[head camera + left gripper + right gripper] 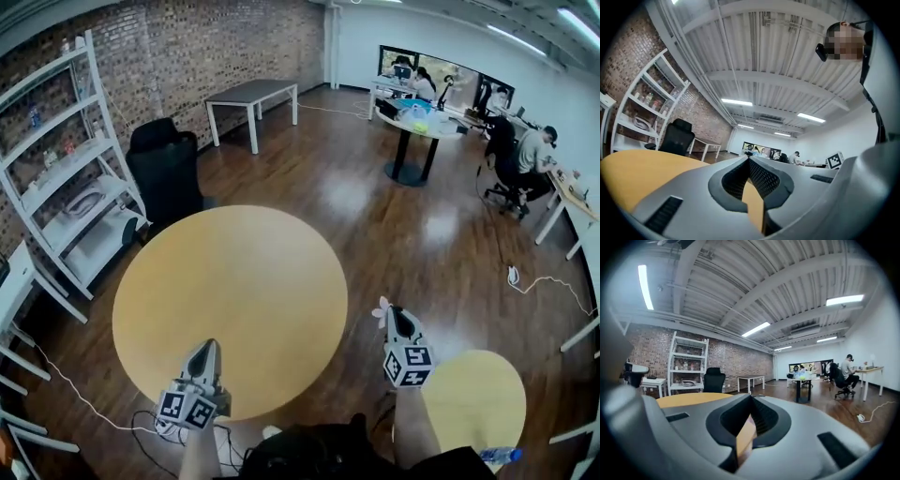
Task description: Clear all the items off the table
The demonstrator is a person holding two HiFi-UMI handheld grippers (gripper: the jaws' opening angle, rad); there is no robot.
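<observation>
The left gripper (209, 348) has its two grey fingers pressed together at the tips, with nothing between them; in the left gripper view (749, 159) only the hollow behind the tips stays apart. The right gripper (388, 312) is likewise closed tip to tip and carries nothing, as the right gripper view (750, 397) shows.

Directly under and ahead of the left fingertips lies the large round table with a pale yellow wooden top (234, 281), the tips sitting over its near edge. The right fingertips sit just off that table's right edge, above the dark wooden floor (375, 225). To the right of the right gripper and nearer the person stands a smaller round yellow table (473, 398); a clear plastic bottle with a blue cap (500, 456) lies by its near edge, though what it rests on is unclear.

Beyond the big table, far from both grippers, are a black office chair (167, 173), a white shelving rack (66, 178) against a brick wall (187, 56), and a white rectangular table (251, 94).
</observation>
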